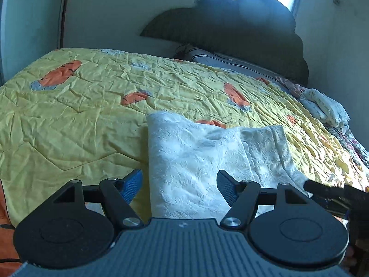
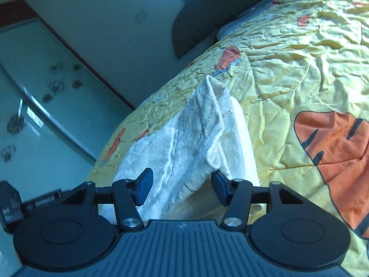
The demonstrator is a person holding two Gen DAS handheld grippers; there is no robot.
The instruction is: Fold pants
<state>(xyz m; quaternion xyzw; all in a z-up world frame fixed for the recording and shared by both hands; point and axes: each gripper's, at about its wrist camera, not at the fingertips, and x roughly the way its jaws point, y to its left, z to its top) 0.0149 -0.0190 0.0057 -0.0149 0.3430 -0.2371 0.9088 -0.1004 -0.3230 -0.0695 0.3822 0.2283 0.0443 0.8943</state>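
White textured pants (image 1: 196, 161) lie partly folded on a bed, on top of a yellow quilt (image 1: 69, 120) printed with orange tigers. The quilt serves as the landmark here: the pants sit near its front edge, toward the person, with bare quilt stretching away on both sides.

To the left of the pants, the left gripper (image 1: 180, 187) hovers low above the cloth. Its fingers (image 1: 133, 184) stand wide apart, one over the quilt just beside the pants' left edge and one over the white fabric. Nothing is pinched between them.

At the centre, the pants form a broad, flattened stack with a rounded fold at the far end and a second layer spilling to the right. The fabric looks embossed or lacy, thin, soft and light. It will likely sag, crease and slide over the smooth quilt rather than hold a shape.

To the right, the right gripper (image 2: 182, 187) points down at the pants from the side. Its fingers (image 2: 145, 184) are moderately apart, straddling a raised, loose ridge of cloth (image 2: 214, 120) without pressing on it.

A firm hold seems best at a hem, seam or stacked corner, where several layers bunch together. Pinching a single layer mid-panel would probably just lift a peak and undo the fold.
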